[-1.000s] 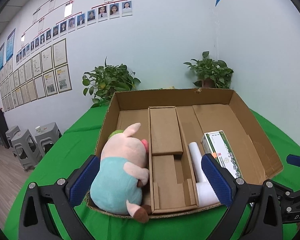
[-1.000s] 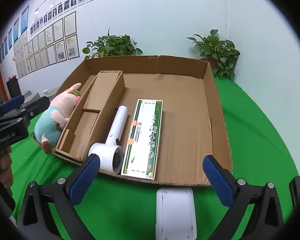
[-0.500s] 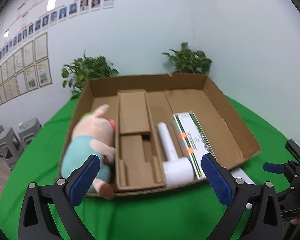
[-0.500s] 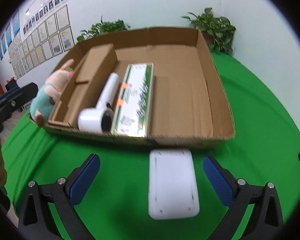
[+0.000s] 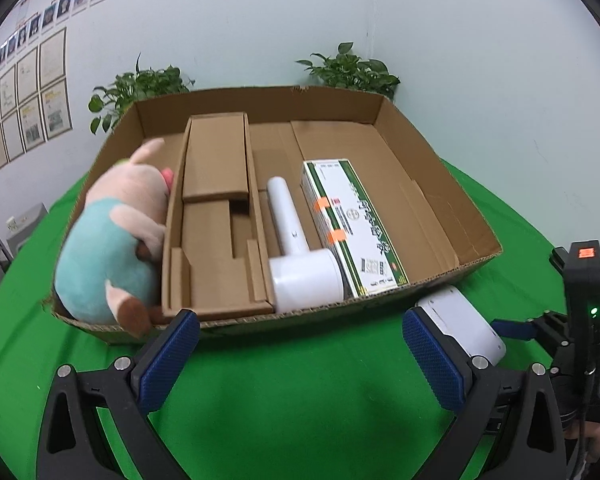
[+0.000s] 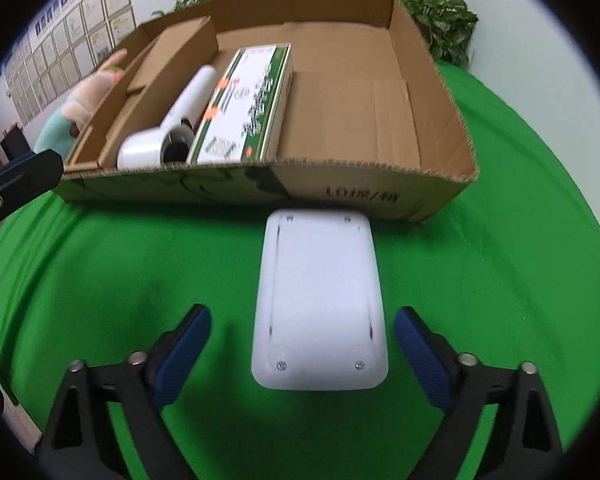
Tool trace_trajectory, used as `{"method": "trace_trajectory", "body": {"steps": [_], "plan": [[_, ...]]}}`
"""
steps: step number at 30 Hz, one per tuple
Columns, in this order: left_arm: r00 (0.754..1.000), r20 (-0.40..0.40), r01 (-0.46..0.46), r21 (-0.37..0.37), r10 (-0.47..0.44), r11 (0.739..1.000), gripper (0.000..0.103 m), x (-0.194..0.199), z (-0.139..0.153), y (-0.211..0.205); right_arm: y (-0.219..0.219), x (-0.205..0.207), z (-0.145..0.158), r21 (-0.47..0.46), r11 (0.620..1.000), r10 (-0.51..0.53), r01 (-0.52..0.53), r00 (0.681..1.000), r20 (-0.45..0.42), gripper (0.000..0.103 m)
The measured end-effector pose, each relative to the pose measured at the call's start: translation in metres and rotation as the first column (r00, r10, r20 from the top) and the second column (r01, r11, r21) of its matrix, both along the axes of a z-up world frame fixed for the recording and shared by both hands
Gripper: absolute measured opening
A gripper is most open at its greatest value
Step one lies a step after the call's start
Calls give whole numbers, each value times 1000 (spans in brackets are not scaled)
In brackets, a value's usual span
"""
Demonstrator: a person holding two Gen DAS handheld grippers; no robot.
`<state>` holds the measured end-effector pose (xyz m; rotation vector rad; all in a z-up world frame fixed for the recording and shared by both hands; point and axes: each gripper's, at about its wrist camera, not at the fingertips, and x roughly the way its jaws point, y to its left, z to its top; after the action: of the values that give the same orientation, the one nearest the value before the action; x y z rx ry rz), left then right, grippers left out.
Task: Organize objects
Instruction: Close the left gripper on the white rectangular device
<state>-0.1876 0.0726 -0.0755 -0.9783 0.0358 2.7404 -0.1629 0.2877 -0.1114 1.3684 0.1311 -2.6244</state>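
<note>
A flat white device lies on the green cloth just in front of the cardboard box. My right gripper is open, its blue fingers on either side of the device's near end, not touching it. The device also shows in the left wrist view beside the box wall. The box holds a plush pig, a cardboard insert, a white hair dryer and a green-and-white carton. My left gripper is open and empty in front of the box.
The round table is covered in green cloth. Two potted plants stand behind the box against the wall. The right gripper's body shows at the right of the left wrist view. Grey stools stand far left.
Both grippers have pulled back from the box and lowered. The white device now lies between my right gripper's fingers. The left view has swung right.
</note>
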Motion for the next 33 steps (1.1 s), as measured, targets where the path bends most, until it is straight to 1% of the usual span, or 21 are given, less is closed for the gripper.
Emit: {"method": "trace_trajectory", "body": {"steps": [1,3,6,10,14,16,17,19,24,30,32,33], "plan": [[1000,3,-2,5,2,1000,102,0,-2,0,0,0,-2,19,1000,3,-3,1000,10,80],[1000,17,-4,22,4,1000,102,-1,-7,-1,-1,0,-5,33,999,8,-8,1000,24,78],[999,40,4,55,-6,998,102,-1,-12,-3,1,0,-7,31,999,8,-9,1000,29,67],[997,71,13,83,-19,996,102,-3,-18,-4,-3,3,-5,23,1000,13,-13,999,32,67],[992,108,52,136,-67,989,102,-4,-24,-4,-13,11,-3,3,1000,29,-29,999,40,67],[986,131,74,184,-99,980,102,-6,-28,-4,-20,15,-1,-12,999,39,-39,998,49,67],[981,148,90,220,-125,971,102,-8,-32,-5,-23,17,0,-23,999,46,-45,997,56,67],[973,169,110,265,-159,958,102,-8,-36,-4,-31,21,2,-39,997,68,-65,995,69,67],[952,218,124,365,-214,923,102,-11,-50,-3,-45,30,5,-80,991,116,-109,990,86,67],[924,275,113,470,-267,876,93,-16,-67,-2,-44,31,9,-148,982,134,-117,985,108,67],[911,292,119,492,-293,862,86,-16,-72,0,-42,30,10,-189,976,133,-110,984,116,67],[905,301,120,498,-301,859,80,-17,-74,2,-41,30,11,-204,973,133,-107,984,119,67]]}}
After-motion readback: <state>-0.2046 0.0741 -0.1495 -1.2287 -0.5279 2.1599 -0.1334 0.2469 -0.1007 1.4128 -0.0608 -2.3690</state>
